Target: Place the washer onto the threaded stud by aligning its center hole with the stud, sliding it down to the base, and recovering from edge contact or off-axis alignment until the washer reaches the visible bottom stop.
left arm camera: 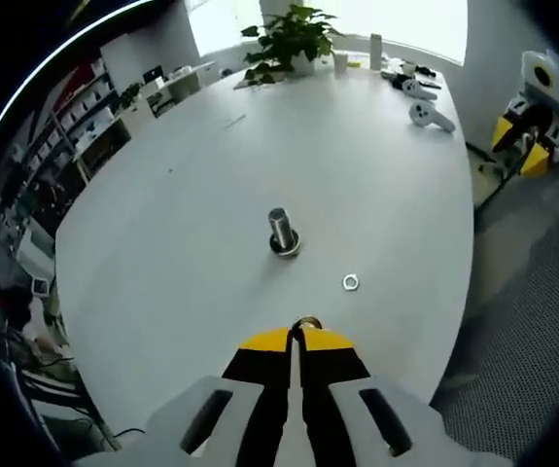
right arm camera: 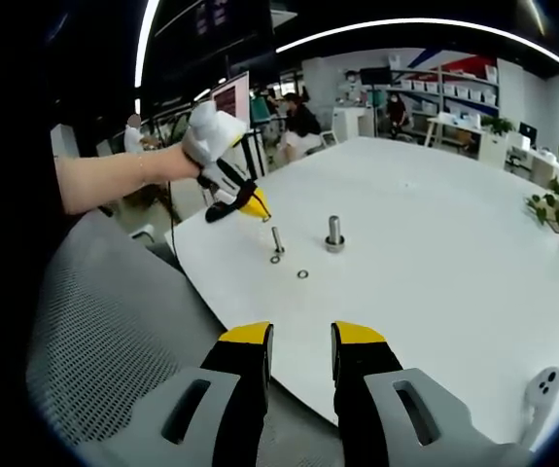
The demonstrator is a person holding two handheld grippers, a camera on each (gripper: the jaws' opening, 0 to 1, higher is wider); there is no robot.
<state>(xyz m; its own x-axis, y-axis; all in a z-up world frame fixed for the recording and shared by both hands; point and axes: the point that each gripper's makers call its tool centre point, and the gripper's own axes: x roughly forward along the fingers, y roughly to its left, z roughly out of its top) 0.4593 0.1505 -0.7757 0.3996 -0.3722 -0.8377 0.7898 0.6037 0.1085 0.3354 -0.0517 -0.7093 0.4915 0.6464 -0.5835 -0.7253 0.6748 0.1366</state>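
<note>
- The left tool has its jaws clenched together, and a small ring-shaped edge peeks out at the tips. Whether that is a pinched washer or something on the counter beyond, I cannot tell.
- The right tool hangs released at the near counter edge, its jaws apart and empty.
- The threaded stud stands upright on its base mid-counter. A loose ring, likely a washer, lies flat near it, to the right and nearer.
- Risks, as I judge them:
  - A tilted approach would catch the washer's rim on the stud top.
  - It could bind on the threads short of the base.
  - A dropped washer could roll away.
- A slim post just beside the left tool's tips is too small to identify.
</note>
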